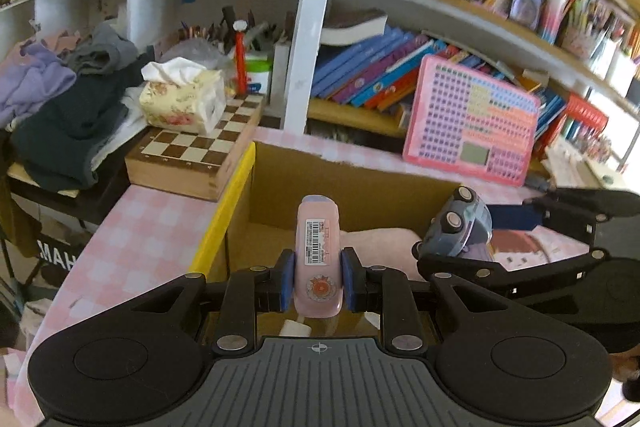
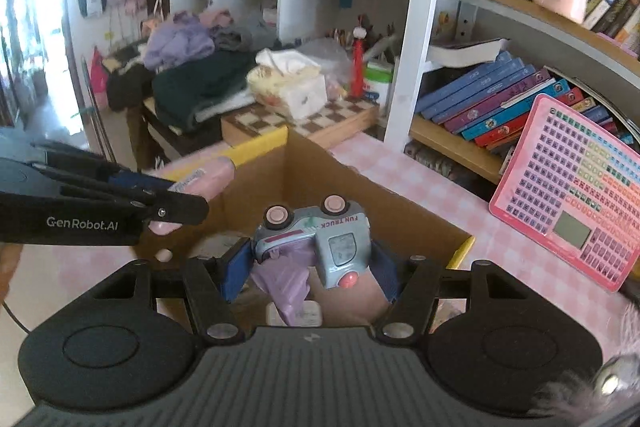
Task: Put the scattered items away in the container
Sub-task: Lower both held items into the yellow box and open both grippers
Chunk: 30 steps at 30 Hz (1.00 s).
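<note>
Left wrist view shows the left gripper (image 1: 318, 283) clamped on a pink case with a barcode sticker (image 1: 318, 255), its blue pads (image 1: 286, 281) pressing both sides, held over the open cardboard box (image 1: 360, 183). Just right of the case, also above the box, the right gripper (image 2: 310, 263) is clamped across a grey-blue toy truck (image 2: 316, 239) lying on its side, wheels toward the box's far wall. Inside the box sit a pink item and a lilac bag. To do this well, I judge each hand should lower until its load is well below the box rim, keep clear of the other gripper, then part its jaws one at a time. The pink toy keyboard (image 2: 576, 195) leans beyond the box's right side.
</note>
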Each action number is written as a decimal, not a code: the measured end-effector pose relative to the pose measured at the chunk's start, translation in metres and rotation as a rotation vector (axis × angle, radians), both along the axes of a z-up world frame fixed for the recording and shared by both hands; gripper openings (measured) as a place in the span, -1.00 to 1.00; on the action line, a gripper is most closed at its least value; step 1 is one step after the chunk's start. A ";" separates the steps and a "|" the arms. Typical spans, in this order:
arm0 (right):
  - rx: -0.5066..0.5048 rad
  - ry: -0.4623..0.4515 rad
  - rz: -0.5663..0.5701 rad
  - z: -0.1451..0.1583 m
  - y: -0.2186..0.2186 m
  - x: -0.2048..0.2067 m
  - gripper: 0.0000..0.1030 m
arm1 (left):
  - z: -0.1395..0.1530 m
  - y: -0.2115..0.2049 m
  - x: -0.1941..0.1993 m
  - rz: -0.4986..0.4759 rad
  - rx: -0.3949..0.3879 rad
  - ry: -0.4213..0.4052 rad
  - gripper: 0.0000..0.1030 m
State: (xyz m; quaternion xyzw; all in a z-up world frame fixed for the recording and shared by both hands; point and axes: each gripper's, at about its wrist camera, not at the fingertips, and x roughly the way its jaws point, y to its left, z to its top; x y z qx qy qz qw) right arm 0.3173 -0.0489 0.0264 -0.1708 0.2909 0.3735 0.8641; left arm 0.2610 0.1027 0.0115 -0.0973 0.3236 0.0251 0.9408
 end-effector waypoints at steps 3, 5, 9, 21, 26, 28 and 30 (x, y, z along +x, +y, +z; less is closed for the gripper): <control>-0.056 0.005 0.057 -0.009 0.008 0.010 0.19 | -0.010 -0.002 0.015 -0.001 0.006 0.045 -0.55; -0.085 -0.003 0.100 -0.012 0.016 0.016 0.19 | -0.017 -0.003 0.025 -0.001 0.016 0.080 -0.55; -0.142 -0.008 0.184 -0.022 0.033 0.029 0.19 | -0.028 0.001 0.037 0.015 0.002 0.116 -0.55; -0.290 0.030 0.355 -0.049 0.068 0.052 0.20 | -0.047 0.005 0.055 0.029 0.050 0.223 -0.54; -0.314 0.047 0.383 -0.056 0.073 0.053 0.20 | -0.042 0.009 0.051 0.038 0.023 0.191 -0.51; -0.322 0.050 0.390 -0.058 0.074 0.052 0.20 | -0.037 0.010 0.046 0.042 0.011 0.168 -0.49; -0.330 0.049 0.397 -0.059 0.075 0.052 0.20 | -0.031 0.011 0.038 0.049 0.001 0.143 -0.46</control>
